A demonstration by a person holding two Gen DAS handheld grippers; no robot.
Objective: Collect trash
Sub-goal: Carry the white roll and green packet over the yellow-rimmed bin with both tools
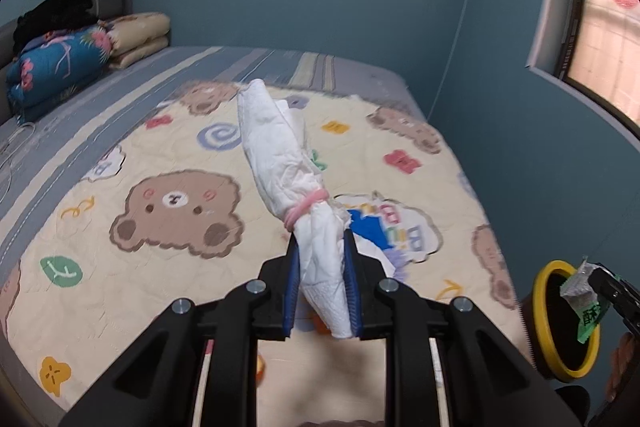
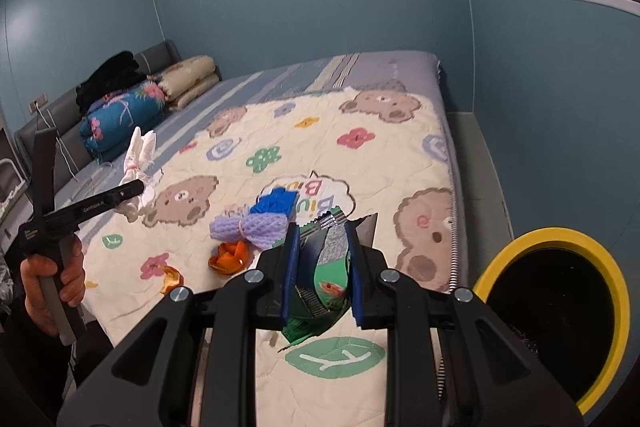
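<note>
My left gripper (image 1: 322, 255) is shut on a white paper bundle (image 1: 280, 155) tied with a pink band, held up over the bear-print quilt (image 1: 160, 299). From the right wrist view the left gripper (image 2: 134, 189) and its bundle (image 2: 140, 155) show at the left. My right gripper (image 2: 322, 239) is shut on a green and silver snack wrapper (image 2: 328, 283), above the quilt's near edge. It shows in the left wrist view as the wrapper (image 1: 580, 295) over the yellow-rimmed black bin (image 1: 548, 319). The bin (image 2: 560, 311) stands beside the bed at the right.
On the quilt (image 2: 360, 163) lie a purple knitted bundle (image 2: 248, 227), a blue knitted piece (image 2: 276, 205) and orange peel (image 2: 228, 259), with more peel (image 2: 170, 277) nearby. Folded bedding (image 2: 120, 119) is stacked at the headboard. Blue walls enclose the bed.
</note>
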